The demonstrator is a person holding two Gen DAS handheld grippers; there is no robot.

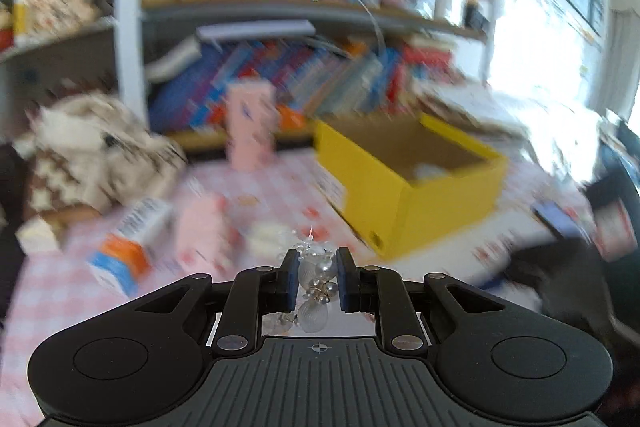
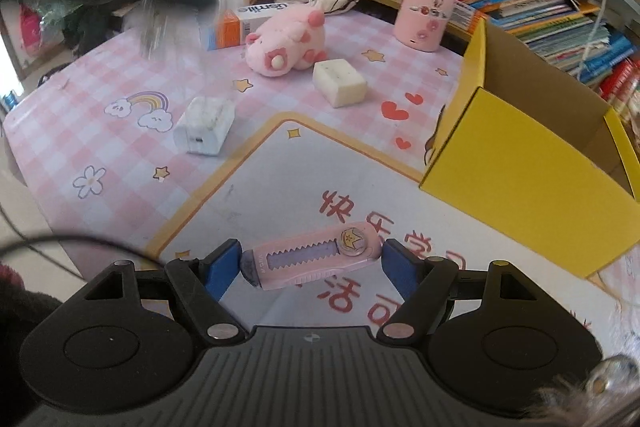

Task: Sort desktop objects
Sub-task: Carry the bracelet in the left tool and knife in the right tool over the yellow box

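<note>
My left gripper point(image 1: 318, 273) clamped on a clear beaded pearl-and-crystal trinket point(image 1: 316, 279), my right gripper point(image 2: 312, 265) gripping a pink plastic utility knife point(image 2: 312, 261) endwise, saw-tooth slider, gold star badge

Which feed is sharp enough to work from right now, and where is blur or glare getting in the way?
Left wrist view: heavy motion blur over shelves and yellow box, window blown out at right; only the left gripper and its beaded ornament are crisp. Right wrist view: sharp on the pink utility knife; only the upper-left corner smears.

Glossy plastic cutter point(image 2: 312, 259), fuzzy cloth plush point(image 2: 286, 41), matt cardboard box point(image 2: 532, 195); the beads point(image 1: 316, 285) look pearly, perhaps glass.
</note>
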